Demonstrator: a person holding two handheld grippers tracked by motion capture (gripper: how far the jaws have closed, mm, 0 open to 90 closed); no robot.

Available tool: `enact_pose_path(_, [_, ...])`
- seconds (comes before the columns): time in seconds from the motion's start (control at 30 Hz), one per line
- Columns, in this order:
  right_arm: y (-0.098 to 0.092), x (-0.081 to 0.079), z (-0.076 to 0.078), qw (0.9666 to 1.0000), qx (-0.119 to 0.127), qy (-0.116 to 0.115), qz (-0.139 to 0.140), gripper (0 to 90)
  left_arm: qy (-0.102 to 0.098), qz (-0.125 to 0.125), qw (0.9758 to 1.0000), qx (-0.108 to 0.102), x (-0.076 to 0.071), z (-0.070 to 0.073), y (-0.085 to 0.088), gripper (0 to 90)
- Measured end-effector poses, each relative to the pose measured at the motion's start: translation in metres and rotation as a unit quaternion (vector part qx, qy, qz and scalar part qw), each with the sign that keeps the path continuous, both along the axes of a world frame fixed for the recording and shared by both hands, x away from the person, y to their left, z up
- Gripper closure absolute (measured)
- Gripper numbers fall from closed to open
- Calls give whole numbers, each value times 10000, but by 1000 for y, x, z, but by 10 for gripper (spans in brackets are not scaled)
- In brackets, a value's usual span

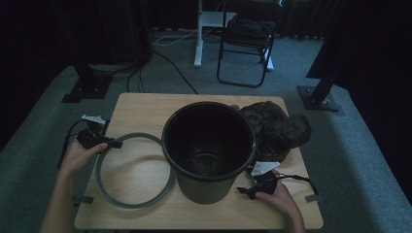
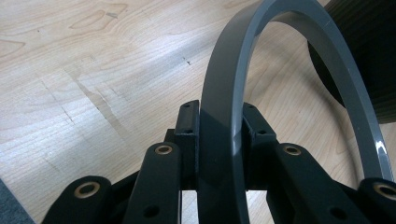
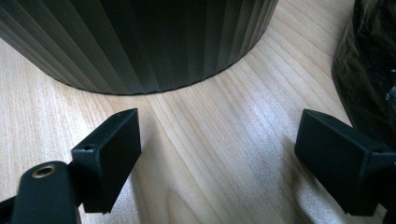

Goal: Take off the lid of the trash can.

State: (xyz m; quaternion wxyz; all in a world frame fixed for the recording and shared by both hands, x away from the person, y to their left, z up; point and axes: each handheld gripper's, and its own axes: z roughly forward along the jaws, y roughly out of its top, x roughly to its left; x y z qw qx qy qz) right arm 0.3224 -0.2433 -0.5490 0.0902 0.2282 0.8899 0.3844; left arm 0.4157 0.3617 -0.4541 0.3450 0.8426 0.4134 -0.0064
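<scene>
Left tool (image 1: 112,142) pinching grey ring (image 1: 133,201) at its rim, flat on table (image 1: 145,104) beside bin (image 1: 209,145), ready for lifting. Right tool (image 3: 219,154) spread wide, empty, waiting near bin base.

The right gripper (image 3: 217,154) holds its jaws wide apart over the table (image 3: 224,140), the ribbed bin (image 3: 140,42) just ahead and a black bag (image 3: 369,70) beside it.

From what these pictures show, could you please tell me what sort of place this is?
Probably a recording studio or lab set-up rather than a home: a small light wooden table stands on grey carpet ringed by dark curtains, with black stand bases, floor cables and a black folding chair behind.
</scene>
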Motion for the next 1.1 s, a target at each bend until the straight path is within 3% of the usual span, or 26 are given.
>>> enact_pose_path(0.7, [0, 0, 0, 10000, -2, -3, 0, 141, 34, 105, 9999, 45, 3, -15, -7, 727])
enact_pose_path(0.77, [0, 0, 0, 10000, -2, -1, 0, 141, 29, 111, 9998, 152, 5, -17, -9, 726])
enact_pose_path(1.1, [0, 0, 0, 10000, -2, -3, 0, 141, 51, 215, 9994, 283, 6, -27, -10, 725])
